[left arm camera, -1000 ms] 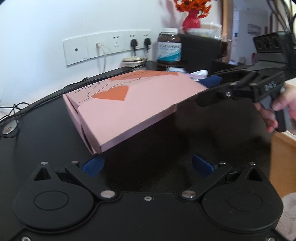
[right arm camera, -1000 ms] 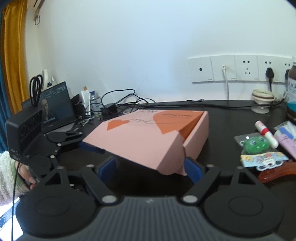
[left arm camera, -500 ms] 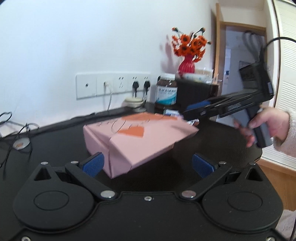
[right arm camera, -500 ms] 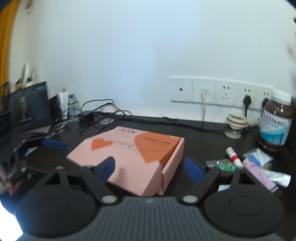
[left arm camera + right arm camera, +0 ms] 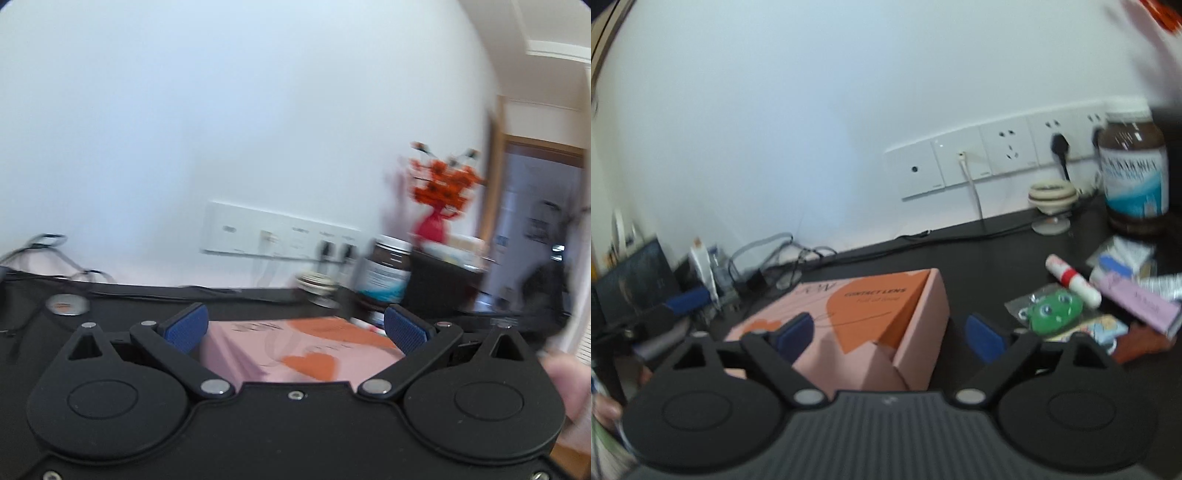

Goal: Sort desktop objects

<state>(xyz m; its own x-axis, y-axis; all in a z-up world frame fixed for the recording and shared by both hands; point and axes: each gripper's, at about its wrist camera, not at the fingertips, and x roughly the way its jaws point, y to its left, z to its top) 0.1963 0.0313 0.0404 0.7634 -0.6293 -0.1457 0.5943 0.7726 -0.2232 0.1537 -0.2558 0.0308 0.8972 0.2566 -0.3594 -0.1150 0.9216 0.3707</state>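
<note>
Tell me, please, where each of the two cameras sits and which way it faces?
Left wrist: on the left gripper, facing along its open jaws over the pink box towards the sockets and red vase; a blurred hand shows at the right edge.
Right wrist: on the right gripper, jaws opening astride the pink box, facing the wall; green frog toy to the right.
Shared: box, sockets, brown jar.

Left wrist view motion-blurred: socket strip (image 5: 284, 238), brown jar (image 5: 388, 273) label, orange flowers (image 5: 443, 184) smeared. Pink box (image 5: 295, 350) near end hidden behind left gripper (image 5: 295, 328) body. Hand (image 5: 569, 384) cut by right edge. Right wrist view: brown jar top blurred; box near edge hidden behind right gripper (image 5: 886, 332).
</note>
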